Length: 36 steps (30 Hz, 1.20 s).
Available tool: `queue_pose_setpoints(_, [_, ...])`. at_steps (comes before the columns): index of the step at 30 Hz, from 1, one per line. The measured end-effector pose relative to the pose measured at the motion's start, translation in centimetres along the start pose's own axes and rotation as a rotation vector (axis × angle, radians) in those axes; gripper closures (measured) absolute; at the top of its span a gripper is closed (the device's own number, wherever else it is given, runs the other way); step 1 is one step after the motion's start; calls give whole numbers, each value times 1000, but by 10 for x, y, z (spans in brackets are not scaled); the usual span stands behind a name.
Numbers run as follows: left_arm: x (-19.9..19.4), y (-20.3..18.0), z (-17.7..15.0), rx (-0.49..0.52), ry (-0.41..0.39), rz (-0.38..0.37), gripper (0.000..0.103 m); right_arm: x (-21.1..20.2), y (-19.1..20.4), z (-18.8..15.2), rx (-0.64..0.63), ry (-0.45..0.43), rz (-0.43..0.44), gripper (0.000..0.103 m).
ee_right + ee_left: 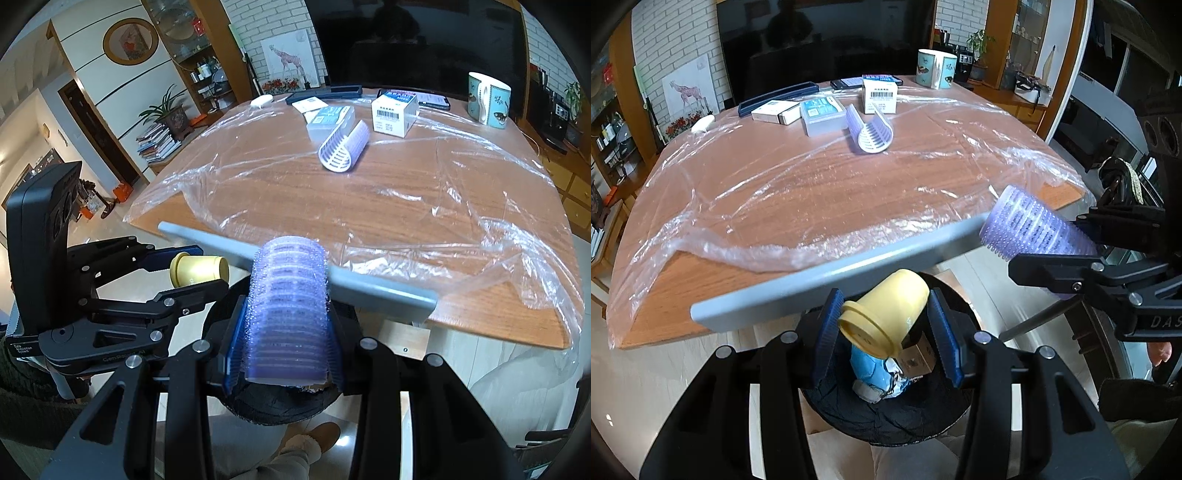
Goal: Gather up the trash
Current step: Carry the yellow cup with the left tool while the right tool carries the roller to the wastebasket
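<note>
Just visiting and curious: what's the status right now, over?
Left claw shut on yellow cup, over black bin. Right claw shut on purple hair roller, above bin too. Nothing blocking.

two purple hair rollers (1030, 229) (870, 127), one yellow cup (886, 314), three boxes (881, 94) (823, 116) (775, 110), one mug (936, 68)

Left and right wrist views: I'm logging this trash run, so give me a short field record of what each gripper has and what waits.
left gripper: shut on yellow cup, held over the bin
right gripper: shut on purple hair roller
bin: black-lined, below the table edge, crumpled blue trash and a cardboard box inside
table: wooden, covered with clear plastic sheet
left on table: roller clip, small boxes, mug
</note>
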<state>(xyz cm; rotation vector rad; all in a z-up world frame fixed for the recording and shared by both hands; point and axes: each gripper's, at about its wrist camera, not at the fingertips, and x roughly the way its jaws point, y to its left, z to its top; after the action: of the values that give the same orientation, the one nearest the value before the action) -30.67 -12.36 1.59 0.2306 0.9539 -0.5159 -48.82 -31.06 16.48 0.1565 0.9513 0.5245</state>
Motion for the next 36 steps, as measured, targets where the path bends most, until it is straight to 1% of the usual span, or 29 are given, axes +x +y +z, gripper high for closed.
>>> queue_pose_setpoints(25, [28,5,-29,-18,89,29,54,36,-4,-23,32,96,17,65])
queue_pose_setpoints(36, [39,6,-35,-13,115,38,54,54,-4,-29,29,134,-6,65])
